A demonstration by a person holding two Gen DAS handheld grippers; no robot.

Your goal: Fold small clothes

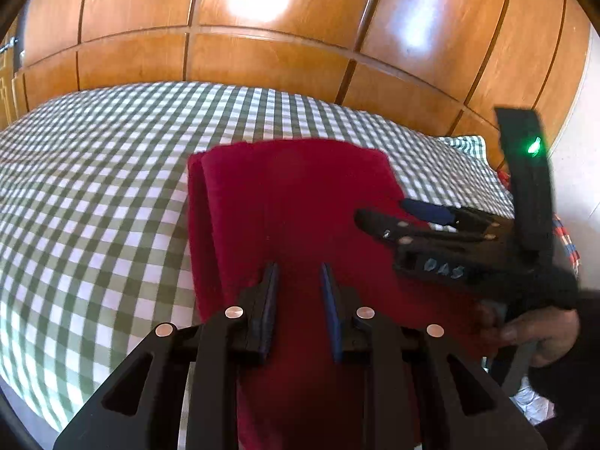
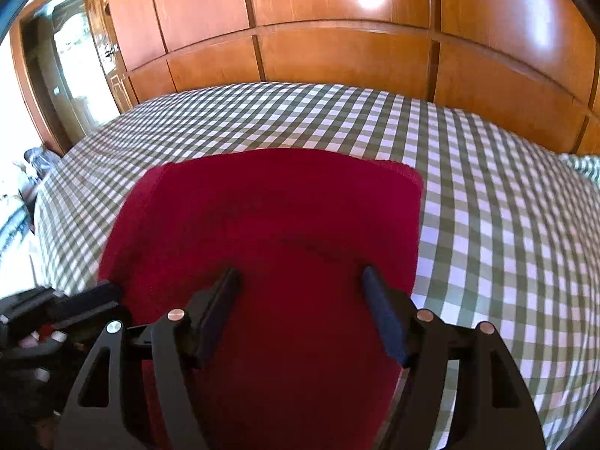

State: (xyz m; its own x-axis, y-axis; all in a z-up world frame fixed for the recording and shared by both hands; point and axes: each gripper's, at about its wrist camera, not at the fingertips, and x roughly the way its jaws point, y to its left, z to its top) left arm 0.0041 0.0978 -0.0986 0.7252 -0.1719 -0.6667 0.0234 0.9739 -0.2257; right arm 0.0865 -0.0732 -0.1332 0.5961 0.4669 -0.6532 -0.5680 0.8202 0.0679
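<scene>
Red folded cloth (image 2: 270,232) lay flat on the green-checked bedspread (image 2: 487,225), a doubled edge showing along its left side, so at least one fold looked done. Left gripper (image 1: 300,277) hung above the near end, fingers apart and empty. Right gripper (image 2: 300,281) likewise parted wide, holding nothing, probably placed to take the near edge for another fold.
</scene>
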